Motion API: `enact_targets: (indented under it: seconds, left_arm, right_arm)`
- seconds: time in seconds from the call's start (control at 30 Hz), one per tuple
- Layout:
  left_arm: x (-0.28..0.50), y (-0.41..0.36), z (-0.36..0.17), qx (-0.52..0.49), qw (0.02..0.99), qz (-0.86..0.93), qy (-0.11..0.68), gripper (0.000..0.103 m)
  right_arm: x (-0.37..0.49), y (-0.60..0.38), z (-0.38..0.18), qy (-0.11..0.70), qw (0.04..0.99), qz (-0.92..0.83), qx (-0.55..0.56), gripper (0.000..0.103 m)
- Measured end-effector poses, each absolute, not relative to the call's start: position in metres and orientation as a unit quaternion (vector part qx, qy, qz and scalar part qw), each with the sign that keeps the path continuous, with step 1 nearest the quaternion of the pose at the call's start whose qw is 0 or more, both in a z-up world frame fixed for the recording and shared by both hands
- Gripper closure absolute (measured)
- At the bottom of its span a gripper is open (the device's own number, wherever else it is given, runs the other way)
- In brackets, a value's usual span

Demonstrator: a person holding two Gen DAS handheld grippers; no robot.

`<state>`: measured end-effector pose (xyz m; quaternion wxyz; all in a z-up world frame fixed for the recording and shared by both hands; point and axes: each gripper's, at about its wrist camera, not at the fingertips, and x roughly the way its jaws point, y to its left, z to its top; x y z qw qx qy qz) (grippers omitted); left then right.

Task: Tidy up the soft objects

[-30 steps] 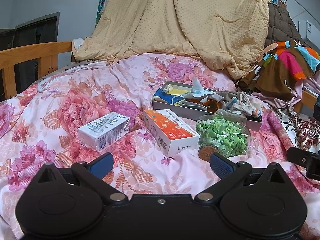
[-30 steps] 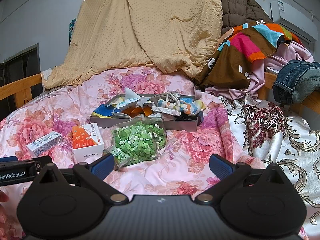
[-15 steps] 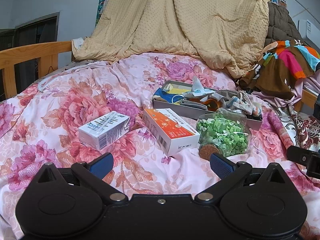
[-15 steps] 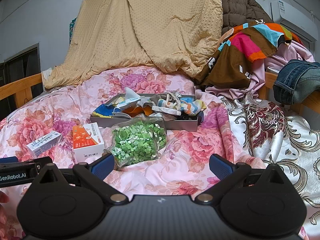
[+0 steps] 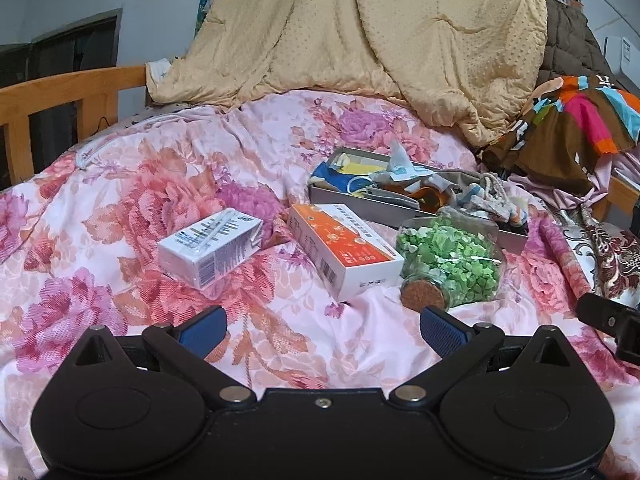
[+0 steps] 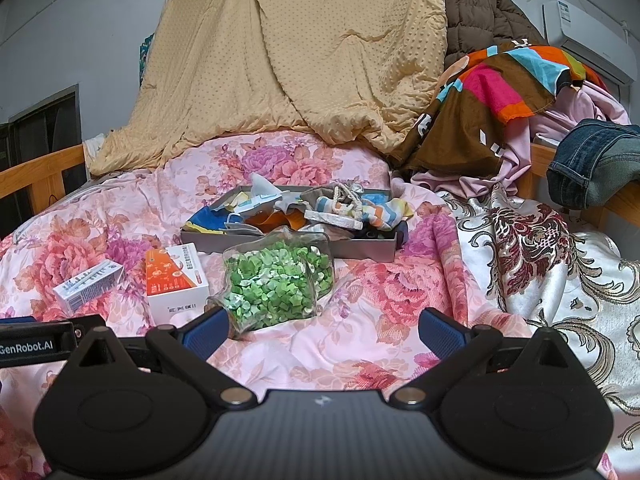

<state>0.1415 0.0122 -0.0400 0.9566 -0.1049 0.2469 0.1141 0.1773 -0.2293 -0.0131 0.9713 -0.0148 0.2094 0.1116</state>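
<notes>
A grey tray (image 5: 384, 213) (image 6: 360, 246) lies on the floral bedspread, filled with soft items: a blue cloth (image 6: 208, 220), a striped sock (image 6: 380, 210), a face mask (image 5: 396, 168) and an orange piece (image 6: 272, 220). In front of it lie a glass jar of green bits (image 5: 448, 260) (image 6: 276, 280) with a cork stopper (image 5: 423, 298), an orange-and-white box (image 5: 344, 250) (image 6: 176, 280) and a white-purple box (image 5: 210, 248) (image 6: 86, 286). My left gripper (image 5: 322, 326) is open, low over the bedspread before the boxes. My right gripper (image 6: 324, 328) is open just short of the jar.
A yellow blanket (image 6: 288, 60) hangs behind the bed. Piled clothes (image 6: 504, 92) and jeans (image 6: 592, 164) sit at the right over a patterned satin cover (image 6: 540, 264). A wooden bed rail (image 5: 56, 96) runs along the left. The other gripper's body (image 6: 36, 344) shows at the left edge.
Both views have drifted very slightly; nothing on the bed has moved and both grippers stay open.
</notes>
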Motion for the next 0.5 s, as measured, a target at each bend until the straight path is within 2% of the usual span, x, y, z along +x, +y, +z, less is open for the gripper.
enact_targets:
  seconds: [0.5]
  left_arm:
    - [0.1433, 0.0163, -0.0402, -0.107, 0.954, 0.122, 0.252, 0.001]
  right_arm:
    - [0.1757, -0.2276, -0.0167, 0.211, 0.971, 0.113, -0.016, 0.000]
